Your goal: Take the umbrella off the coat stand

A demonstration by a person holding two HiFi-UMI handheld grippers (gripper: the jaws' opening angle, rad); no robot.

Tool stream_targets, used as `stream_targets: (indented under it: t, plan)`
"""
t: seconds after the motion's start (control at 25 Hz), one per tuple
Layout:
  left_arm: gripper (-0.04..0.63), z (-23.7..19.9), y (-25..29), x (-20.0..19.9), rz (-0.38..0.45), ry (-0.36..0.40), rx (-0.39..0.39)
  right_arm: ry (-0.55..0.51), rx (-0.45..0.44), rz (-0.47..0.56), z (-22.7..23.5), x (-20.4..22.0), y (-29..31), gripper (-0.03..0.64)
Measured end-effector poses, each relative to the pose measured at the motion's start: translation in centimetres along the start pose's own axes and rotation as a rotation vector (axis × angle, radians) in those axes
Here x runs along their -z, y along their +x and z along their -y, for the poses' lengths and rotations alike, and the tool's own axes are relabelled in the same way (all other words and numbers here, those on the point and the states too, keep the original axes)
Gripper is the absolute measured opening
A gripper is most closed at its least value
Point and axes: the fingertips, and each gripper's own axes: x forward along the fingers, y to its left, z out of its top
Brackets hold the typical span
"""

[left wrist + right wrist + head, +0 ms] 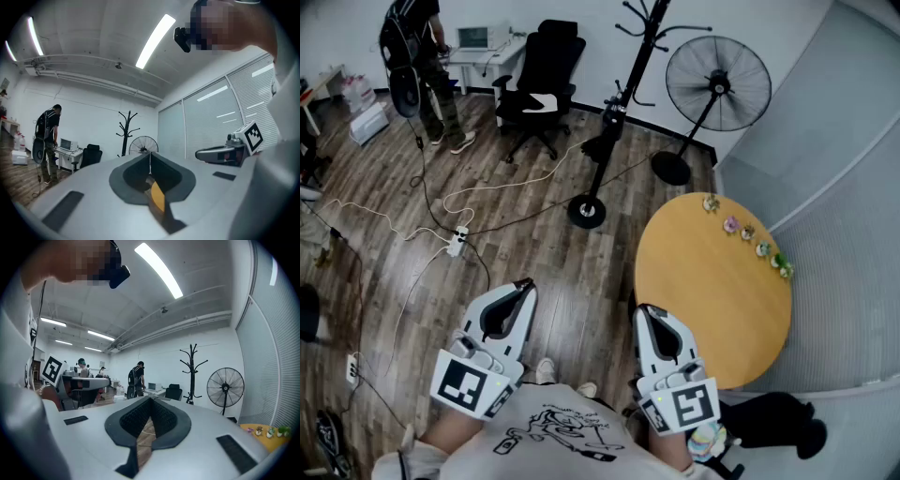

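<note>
Across the wood floor (534, 253) in the head view, the umbrella (598, 147), seemingly the dark bundle low on the coat stand (623, 98), hangs well apart from the left claw (523, 287) and right claw (645, 311). The left gripper view shows that claw closed on nothing. The right gripper view shows the same. I judge it best to walk closer and open one claw before reaching.

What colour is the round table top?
The table top is light orange-brown, clearest in the head view.
</note>
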Motion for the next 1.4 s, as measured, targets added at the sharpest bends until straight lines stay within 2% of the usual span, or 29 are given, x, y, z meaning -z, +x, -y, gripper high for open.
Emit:
stream_targets:
  t: [0.28, 0.52, 0.6, 0.88, 1.4]
  plan:
    - [0.012, -0.8, -0.2, -0.1, 0.001, -0.002, -0.001, 0.000, -0.007, 0.009, -0.5, -0.3, 0.7, 0.032]
    - [0.011, -2.6, -0.7, -0.2, -0.004, 0.012, -0.008, 0.011, -0.007, 0.013, -1.2, -0.2, 2.3, 0.259]
    - [0.011, -3.3, -1.1, -0.2, -0.004, 0.014, -0.012, 0.009, 0.002, 0.009, -1.6, -0.1, 2.8, 0.297]
    - [0.011, -5.8, -1.8, 0.3, -0.019, 0.013, -0.020, 0.011, 0.011, -0.002, -3.0, 0.3, 4.4, 0.314]
    - [0.011, -7.6, -1.9, 1.2, -0.036, 0.003, -0.026, 0.005, 0.010, -0.020, -3.6, 0.5, 6.4, 0.314]
